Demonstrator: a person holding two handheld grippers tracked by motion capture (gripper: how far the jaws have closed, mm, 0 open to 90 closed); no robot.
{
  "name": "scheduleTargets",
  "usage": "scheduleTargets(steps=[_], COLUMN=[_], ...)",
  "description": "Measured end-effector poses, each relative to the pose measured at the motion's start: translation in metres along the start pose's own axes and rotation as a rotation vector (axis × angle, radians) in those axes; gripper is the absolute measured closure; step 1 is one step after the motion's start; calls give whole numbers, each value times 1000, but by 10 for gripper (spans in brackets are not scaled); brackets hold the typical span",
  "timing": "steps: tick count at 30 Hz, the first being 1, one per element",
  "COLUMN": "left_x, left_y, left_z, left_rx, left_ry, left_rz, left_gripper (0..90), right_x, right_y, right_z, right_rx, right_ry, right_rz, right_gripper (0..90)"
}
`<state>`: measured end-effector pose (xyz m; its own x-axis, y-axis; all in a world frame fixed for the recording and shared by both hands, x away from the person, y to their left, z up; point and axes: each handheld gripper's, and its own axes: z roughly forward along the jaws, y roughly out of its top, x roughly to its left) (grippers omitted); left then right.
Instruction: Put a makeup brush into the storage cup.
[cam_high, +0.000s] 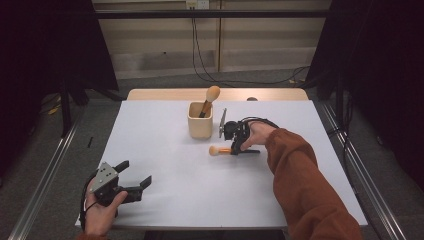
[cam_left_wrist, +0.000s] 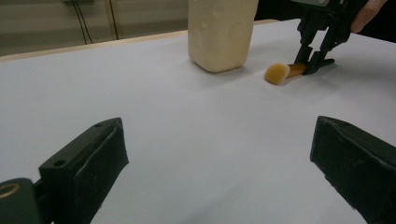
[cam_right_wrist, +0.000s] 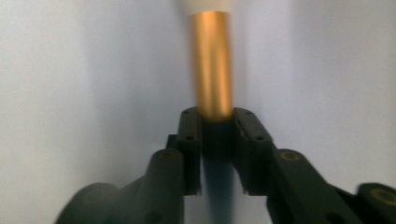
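Right gripper (cam_high: 235, 148) is clamped on the brush (cam_high: 220, 150) that lies on the white table (cam_high: 165, 200), its two black jaws pressed against both sides of the handle. In the right gripper view the gold ferrule (cam_right_wrist: 214, 65) runs straight up from between the jaws, with the pale bristles just at the top edge. From above, the brush lies flat, its round tan head pointing toward the table's left side, just in front of the cup (cam_high: 200, 121) and a little to its right. The person's right hand (cam_high: 260, 135), in a rust-orange sleeve (cam_high: 300, 185), holds this gripper from the right.

The cup is a cream, square-sided holder standing upright near the table's far middle. A second brush (cam_high: 210, 99) stands in it, leaning, with its rounded head above the rim.

Left gripper (cam_high: 134, 176) rests near the table's front left corner, well apart from the cup and both brushes. Its jaws stand wide apart with nothing between them; in the left gripper view bare table shows between the two pads (cam_left_wrist: 88, 172), and the cup (cam_left_wrist: 222, 32) and the gripped brush (cam_left_wrist: 280, 73) lie farther off.
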<state>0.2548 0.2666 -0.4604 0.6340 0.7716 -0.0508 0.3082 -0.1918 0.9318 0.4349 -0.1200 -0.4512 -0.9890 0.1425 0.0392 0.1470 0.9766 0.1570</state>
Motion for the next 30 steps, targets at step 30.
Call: scheduleTargets(steps=[30], left_x=[-1], left_y=[1], left_z=[0], left_rx=[-7], left_ry=[-1], left_rz=[3], left_gripper=[36], right_x=[14], right_y=[-22], right_z=[-29], right_rx=[-261], right_ry=[-7], right_rz=[195], right_gripper=[755])
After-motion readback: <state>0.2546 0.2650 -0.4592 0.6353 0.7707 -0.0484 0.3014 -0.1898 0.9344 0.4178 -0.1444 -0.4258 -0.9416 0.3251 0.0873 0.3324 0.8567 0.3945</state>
